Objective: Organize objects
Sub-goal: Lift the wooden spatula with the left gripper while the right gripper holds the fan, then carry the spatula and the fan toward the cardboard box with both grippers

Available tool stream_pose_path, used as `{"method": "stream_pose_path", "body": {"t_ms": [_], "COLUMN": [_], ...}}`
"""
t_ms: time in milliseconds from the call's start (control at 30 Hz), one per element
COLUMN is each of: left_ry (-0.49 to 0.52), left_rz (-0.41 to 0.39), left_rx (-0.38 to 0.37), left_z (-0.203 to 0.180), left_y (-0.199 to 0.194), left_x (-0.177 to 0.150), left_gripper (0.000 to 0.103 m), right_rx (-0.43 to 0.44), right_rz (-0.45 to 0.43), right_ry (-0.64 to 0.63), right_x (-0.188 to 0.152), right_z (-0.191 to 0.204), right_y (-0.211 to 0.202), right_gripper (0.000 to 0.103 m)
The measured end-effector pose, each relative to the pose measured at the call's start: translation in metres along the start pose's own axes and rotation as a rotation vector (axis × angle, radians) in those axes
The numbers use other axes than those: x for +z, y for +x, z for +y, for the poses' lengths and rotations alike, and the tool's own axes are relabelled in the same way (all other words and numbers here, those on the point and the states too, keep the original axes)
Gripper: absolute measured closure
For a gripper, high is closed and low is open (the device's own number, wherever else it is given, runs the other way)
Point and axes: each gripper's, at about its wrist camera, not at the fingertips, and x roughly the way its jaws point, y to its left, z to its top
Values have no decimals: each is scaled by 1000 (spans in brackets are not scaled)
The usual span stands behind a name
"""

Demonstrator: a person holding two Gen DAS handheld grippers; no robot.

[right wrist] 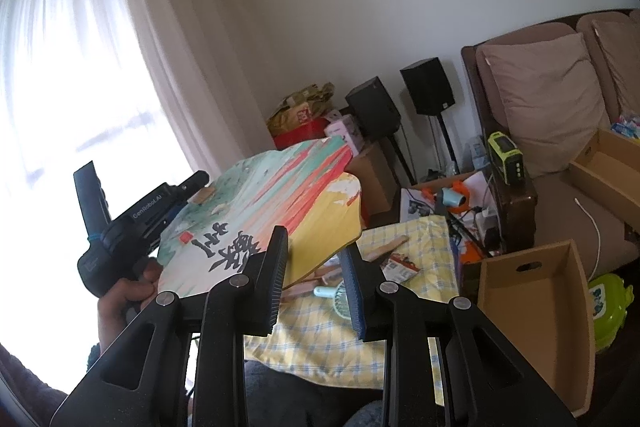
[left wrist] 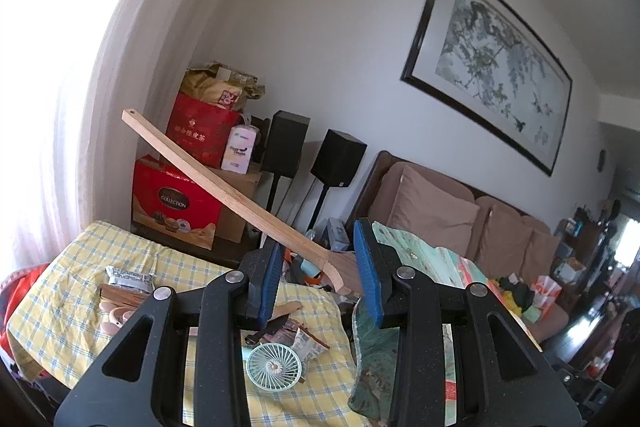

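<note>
Right wrist view | my right gripper clamped on painted fan rim above checked cloth | left gripper: cannot tell | risk: thin-edge grip, fan slips onto cloth

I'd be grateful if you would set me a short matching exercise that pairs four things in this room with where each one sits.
Things:
1. small mint fan
2. framed painting
3. black speaker
4. brown pillow

Places:
A. on a thin stand
B. on the sofa
C. on the yellow checked cloth
D. on the wall

Pairs: 1-C, 2-D, 3-A, 4-B.
</note>
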Motion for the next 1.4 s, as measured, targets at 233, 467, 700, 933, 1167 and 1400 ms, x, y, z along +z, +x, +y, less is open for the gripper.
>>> {"method": "stream_pose_path", "body": {"t_ms": [233,467,700,933,1167,1400], "left_ry": [31,58,81,124,146,151], "left_rz": [8,10,17,38,54,61], "left_rx": [-8,-20,-10,-9,-2,-3], "left_z": [-20,-39,-47,-59,-72,-81], "left_y": [1,3,4,8,11,11], "left_x": [-8,-16,-21,-31,-38,-41], "left_gripper": [69,69,69,69,69,69], "right_rx": [-30,-87,-66,-84,-82,-83], "right_rz": [24,19,3,-11,-19,-31], "right_ry": [41,36,68,118,144,165], "right_x": [-9,-15,-19,-37,-37,-36], "right_z": [-10,-16,-19,-22,-32,-40], "right_y": [-8,-17,-27,-39,-46,-54], "right_gripper": [76,76,76,76,76,76]}}
